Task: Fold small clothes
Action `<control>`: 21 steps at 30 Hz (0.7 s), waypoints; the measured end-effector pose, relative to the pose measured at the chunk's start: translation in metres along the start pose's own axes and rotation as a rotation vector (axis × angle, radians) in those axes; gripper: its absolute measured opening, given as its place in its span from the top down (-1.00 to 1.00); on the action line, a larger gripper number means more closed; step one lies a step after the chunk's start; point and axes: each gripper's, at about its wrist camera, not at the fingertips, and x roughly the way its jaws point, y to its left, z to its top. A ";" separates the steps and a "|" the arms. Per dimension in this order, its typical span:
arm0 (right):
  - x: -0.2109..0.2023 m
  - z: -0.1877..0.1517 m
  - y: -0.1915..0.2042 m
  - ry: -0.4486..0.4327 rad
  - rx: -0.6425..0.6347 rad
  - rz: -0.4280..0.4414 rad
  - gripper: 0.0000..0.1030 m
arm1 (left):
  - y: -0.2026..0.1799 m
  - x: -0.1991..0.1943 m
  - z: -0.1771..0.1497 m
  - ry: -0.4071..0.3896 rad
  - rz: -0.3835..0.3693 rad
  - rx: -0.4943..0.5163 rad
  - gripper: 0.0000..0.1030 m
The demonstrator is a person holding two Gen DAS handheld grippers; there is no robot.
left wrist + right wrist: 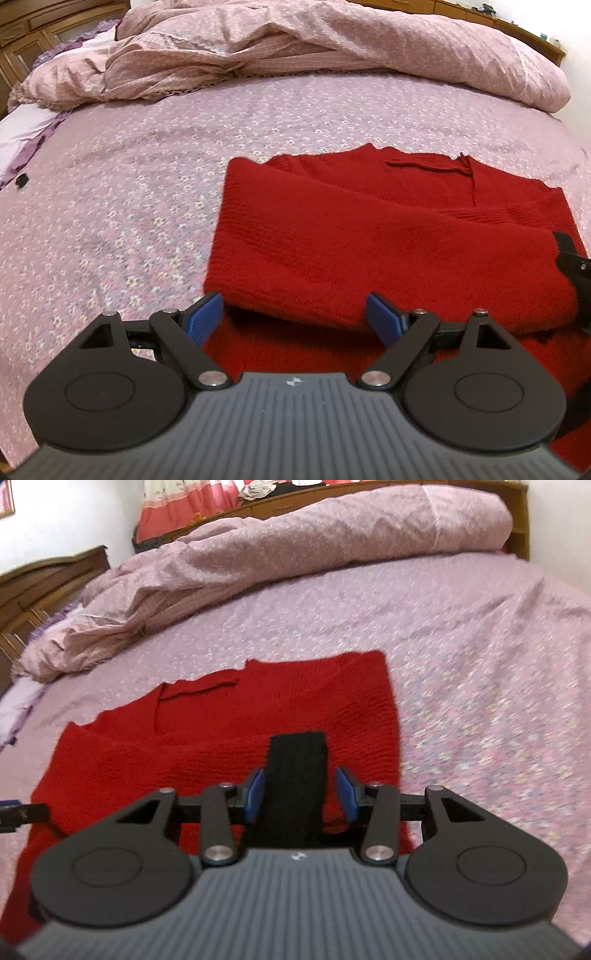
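Observation:
A red knit sweater (pixel 369 236) lies on the bed, partly folded, with a sleeve laid across its body. It also shows in the right wrist view (pixel 221 731). My left gripper (pixel 293 317) is open and empty, its blue pads (pixel 201 317) just above the sweater's near folded edge. My right gripper (pixel 303 794) is open, with the sleeve's black cuff (pixel 295 775) lying between its pads; the left pad touches it, the right pad stands apart. The right gripper shows at the right edge of the left wrist view (pixel 576 266).
The bed has a pink floral sheet (pixel 129 206). A crumpled pink duvet (pixel 295 48) is piled along the far side. A wooden headboard (pixel 48 579) stands at the far left. A small black item (pixel 22 181) lies at the sheet's left edge.

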 end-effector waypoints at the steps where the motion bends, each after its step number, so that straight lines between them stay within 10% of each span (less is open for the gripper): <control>1: 0.001 -0.001 -0.001 0.001 0.009 0.014 0.09 | -0.001 0.002 0.001 -0.003 -0.002 0.002 -0.70; 5: 0.004 -0.002 0.003 -0.005 -0.013 0.064 0.14 | -0.002 0.007 0.006 -0.012 -0.008 -0.010 -0.70; 8: -0.002 -0.001 0.007 -0.038 -0.036 0.122 0.65 | -0.003 0.007 0.011 -0.038 -0.013 -0.014 -0.70; 16: -0.030 0.038 0.023 -0.235 -0.093 0.077 0.70 | -0.010 0.012 0.034 -0.105 -0.008 0.015 -0.70; 21: -0.005 0.052 0.014 -0.210 -0.109 -0.019 0.70 | -0.018 0.043 0.043 -0.104 0.008 0.039 -0.70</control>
